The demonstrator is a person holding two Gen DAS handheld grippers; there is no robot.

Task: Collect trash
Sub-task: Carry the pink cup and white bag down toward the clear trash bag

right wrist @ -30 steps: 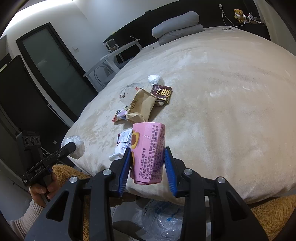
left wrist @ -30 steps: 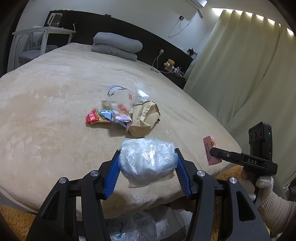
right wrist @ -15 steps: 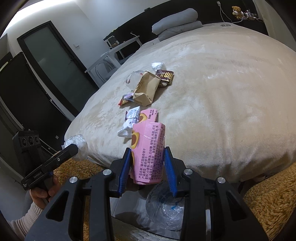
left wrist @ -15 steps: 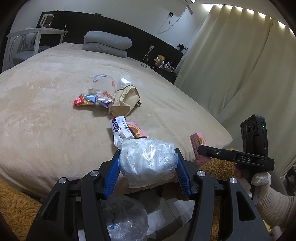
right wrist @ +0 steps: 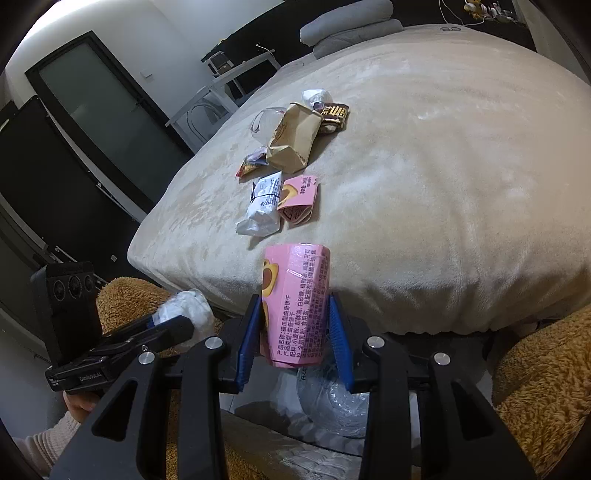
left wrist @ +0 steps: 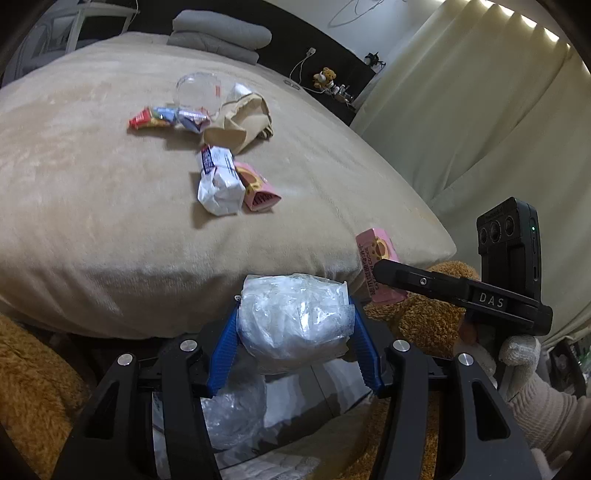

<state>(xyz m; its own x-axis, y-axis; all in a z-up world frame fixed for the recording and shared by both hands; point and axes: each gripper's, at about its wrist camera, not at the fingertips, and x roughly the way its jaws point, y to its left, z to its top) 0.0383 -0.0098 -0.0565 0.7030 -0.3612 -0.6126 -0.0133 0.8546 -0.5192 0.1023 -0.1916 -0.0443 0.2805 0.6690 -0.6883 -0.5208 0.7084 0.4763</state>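
Observation:
My left gripper (left wrist: 294,325) is shut on a crumpled clear plastic wad (left wrist: 293,321), held just off the foot edge of the bed. My right gripper (right wrist: 293,325) is shut on a pink snack box (right wrist: 295,302), also past the bed's edge. Each gripper shows in the other's view, the right gripper (left wrist: 384,273) with the pink box (left wrist: 376,254), and the left gripper (right wrist: 173,325) with the plastic wad (right wrist: 188,306). Below both lies a clear plastic bag (right wrist: 332,398) on the floor. On the bed remain a white wrapper (left wrist: 219,184), a second pink box (left wrist: 258,188), a brown paper bag (left wrist: 240,122) and small wrappers (left wrist: 155,119).
The beige bed (left wrist: 92,184) fills the middle, with grey pillows (left wrist: 221,33) at its head. A fuzzy brown rug (right wrist: 546,369) covers the floor around the bag. Curtains (left wrist: 461,110) hang on the right; a dark door (right wrist: 96,110) and a white desk (right wrist: 221,81) stand on the left.
Both grippers have drawn back from the bed and sunk, still holding their items. The bed's edge and the plastic bag on the floor now show below them.

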